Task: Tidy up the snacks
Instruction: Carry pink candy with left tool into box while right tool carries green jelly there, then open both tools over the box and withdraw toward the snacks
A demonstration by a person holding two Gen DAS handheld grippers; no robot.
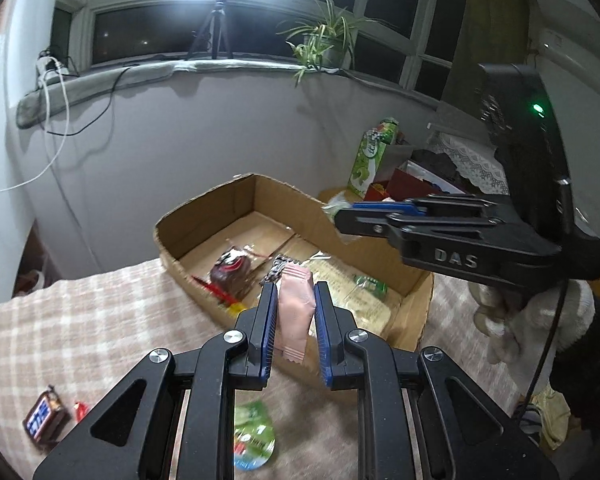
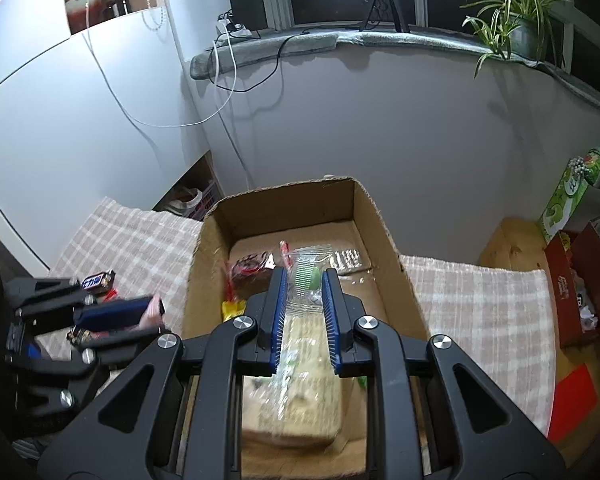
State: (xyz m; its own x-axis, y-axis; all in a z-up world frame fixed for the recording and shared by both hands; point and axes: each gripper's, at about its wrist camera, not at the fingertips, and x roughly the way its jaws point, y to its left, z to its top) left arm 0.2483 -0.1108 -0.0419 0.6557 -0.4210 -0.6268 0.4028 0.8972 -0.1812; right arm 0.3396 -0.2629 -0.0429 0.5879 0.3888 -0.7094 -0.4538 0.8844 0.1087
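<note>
My left gripper [image 1: 295, 294] is shut on a pink snack packet [image 1: 296, 312], which stands upright between the blue pads just above the near wall of the open cardboard box [image 1: 236, 200]. My right gripper [image 2: 305, 277] is shut on a clear zip bag with a green snack [image 2: 306, 280] and hangs over the inside of the box [image 2: 284, 204]. The box holds a brown wrapped cake [image 1: 232, 270], a large beige packet [image 2: 300, 408] and a small green packet [image 1: 371, 285]. On the checked cloth lie a Snickers bar [image 1: 44, 420], a red candy [image 1: 80, 410] and a green pouch [image 1: 254, 436].
A green carton [image 2: 568, 196] and a red box [image 2: 576, 284] of odds and ends stand to the right of the table. The wall and a sill with a potted plant [image 1: 324, 44] and a tripod lamp [image 1: 214, 28] rise behind the box. The other gripper [image 1: 340, 216] crosses in from the right.
</note>
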